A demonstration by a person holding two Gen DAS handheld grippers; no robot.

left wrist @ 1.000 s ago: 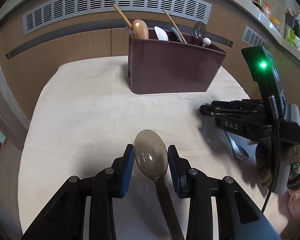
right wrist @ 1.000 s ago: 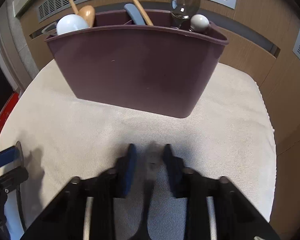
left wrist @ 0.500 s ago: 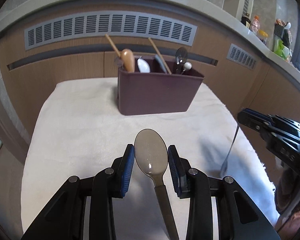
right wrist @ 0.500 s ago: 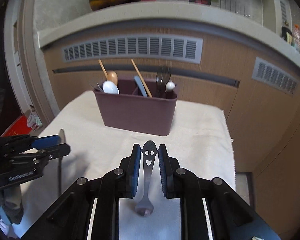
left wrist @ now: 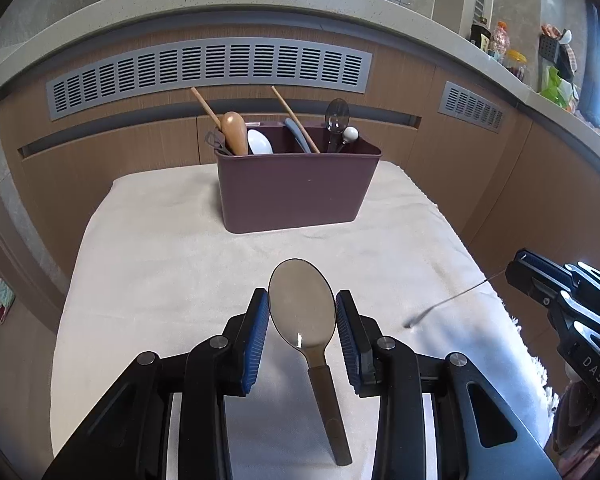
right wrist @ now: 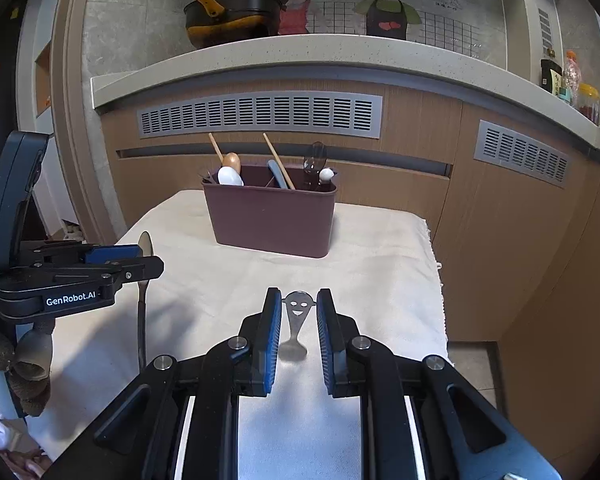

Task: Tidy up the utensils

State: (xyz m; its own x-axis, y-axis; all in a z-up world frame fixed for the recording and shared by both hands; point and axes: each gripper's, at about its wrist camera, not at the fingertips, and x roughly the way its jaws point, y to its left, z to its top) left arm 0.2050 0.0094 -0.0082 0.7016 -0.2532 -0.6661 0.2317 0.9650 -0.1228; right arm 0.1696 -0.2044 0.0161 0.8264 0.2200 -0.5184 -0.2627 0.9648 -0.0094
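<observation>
Your left gripper is clamped on a translucent brown spoon: its bowl sits between the blue pads, and the handle runs back toward 6 o'clock under the gripper body. Your right gripper is clamped on a small metal spoon by the smiley-face end of its handle, with the bowl hanging below, above the cloth.

The maroon utensil caddy stands upright at 12 o'clock on the cream cloth that covers the table, well apart from both grippers. It already holds a wooden spoon, a white spoon, a blue utensil, chopsticks and a clear dark spoon. In the left view, your right gripper shows at 3 o'clock.
</observation>
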